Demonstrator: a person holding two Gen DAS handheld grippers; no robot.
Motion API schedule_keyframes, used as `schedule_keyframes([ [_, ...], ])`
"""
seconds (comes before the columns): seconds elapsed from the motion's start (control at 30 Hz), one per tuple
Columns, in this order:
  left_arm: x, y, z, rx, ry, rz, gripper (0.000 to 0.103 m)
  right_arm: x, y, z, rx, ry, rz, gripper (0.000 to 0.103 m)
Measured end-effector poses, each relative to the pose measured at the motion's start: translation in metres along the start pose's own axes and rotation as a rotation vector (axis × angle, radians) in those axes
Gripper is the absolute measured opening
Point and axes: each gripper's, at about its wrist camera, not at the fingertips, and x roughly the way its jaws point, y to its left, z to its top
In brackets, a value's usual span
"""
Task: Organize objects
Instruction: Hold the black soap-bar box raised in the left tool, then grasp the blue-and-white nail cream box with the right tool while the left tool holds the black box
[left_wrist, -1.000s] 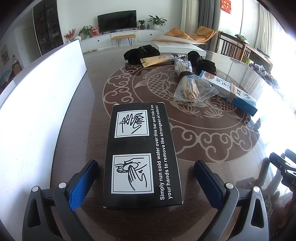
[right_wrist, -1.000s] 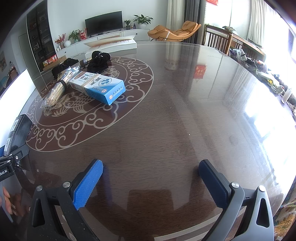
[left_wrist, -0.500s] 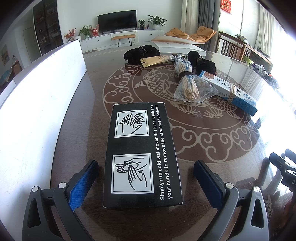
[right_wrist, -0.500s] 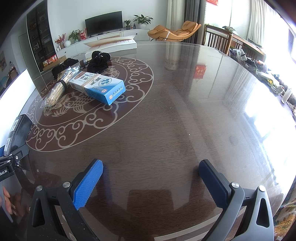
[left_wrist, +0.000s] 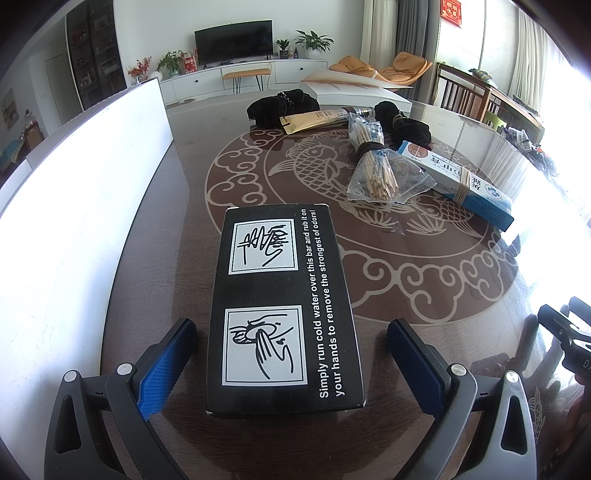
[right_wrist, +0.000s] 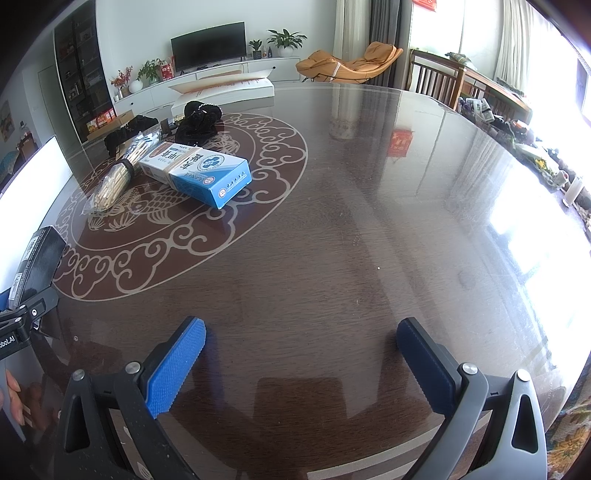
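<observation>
Left gripper jaws spread wide, straddling the near end of a black box that lies flat on the table; blue pads stand clear of both box sides, no contact. Box sits near the table's left edge, just beside a white panel, its far end touching the rim of the fish medallion inlaid at table centre. Beyond it on the medallion: a bagged stick bundle, a blue-and-white carton bound by a rubber band just to its right, a tan packet, two black cloth heaps at the far side. Right gripper jaws also released, nothing between them, low over bare table at the near edge, well apart from the carton. Black box shows at that view's left margin.
</observation>
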Motion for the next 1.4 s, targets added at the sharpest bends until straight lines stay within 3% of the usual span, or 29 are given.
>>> schedule_keyframes([
  [0.07, 0.000, 0.000, 0.000, 0.000, 0.000, 0.000, 0.103, -0.001, 0.000, 0.000, -0.006, -0.002, 0.018, 0.103],
  [0.27, 0.000, 0.000, 0.000, 0.000, 0.000, 0.000, 0.103, -0.015, 0.007, 0.021, -0.003, -0.080, 0.206, 0.103],
  [0.43, 0.000, 0.000, 0.000, 0.000, 0.000, 0.000, 0.103, 0.000, 0.061, 0.083, -0.365, -0.131, 0.148, 0.103],
  [0.53, 0.000, 0.000, 0.000, 0.000, 0.000, 0.000, 0.103, 0.033, 0.085, 0.104, -0.489, -0.058, 0.164, 0.103],
  [0.63, 0.000, 0.000, 0.000, 0.000, 0.000, 0.000, 0.103, 0.061, 0.098, 0.113, -0.486, 0.045, 0.217, 0.103],
  [0.7, 0.000, 0.000, 0.000, 0.000, 0.000, 0.000, 0.103, 0.073, 0.101, 0.113, -0.468, 0.089, 0.204, 0.103],
  [0.77, 0.000, 0.000, 0.000, 0.000, 0.000, 0.000, 0.103, 0.077, 0.101, 0.110, -0.422, 0.098, 0.194, 0.101],
  [0.83, 0.000, 0.000, 0.000, 0.000, 0.000, 0.000, 0.103, 0.074, 0.095, 0.107, -0.355, 0.097, 0.247, 0.076],
  [0.87, 0.000, 0.000, 0.000, 0.000, 0.000, 0.000, 0.103, 0.069, 0.093, 0.103, -0.347, 0.087, 0.240, 0.069],
  [0.9, 0.001, 0.000, 0.000, 0.000, 0.001, 0.000, 0.103, 0.064, 0.093, 0.099, -0.347, 0.078, 0.229, 0.052],
  [0.93, 0.001, 0.000, 0.000, -0.001, 0.001, -0.001, 0.103, 0.059, 0.091, 0.094, -0.338, 0.073, 0.237, 0.043],
  [1.27, 0.001, 0.000, 0.000, -0.001, 0.001, 0.000, 0.103, -0.010, 0.065, -0.003, -0.183, -0.035, 0.175, 0.043],
  [1.37, 0.001, 0.000, 0.001, -0.001, 0.001, 0.000, 0.103, -0.026, 0.053, -0.022, -0.122, -0.056, 0.244, 0.045],
  [1.4, 0.001, 0.000, 0.001, -0.001, 0.001, 0.000, 0.103, -0.031, 0.046, -0.023, -0.101, -0.067, 0.278, 0.050],
])
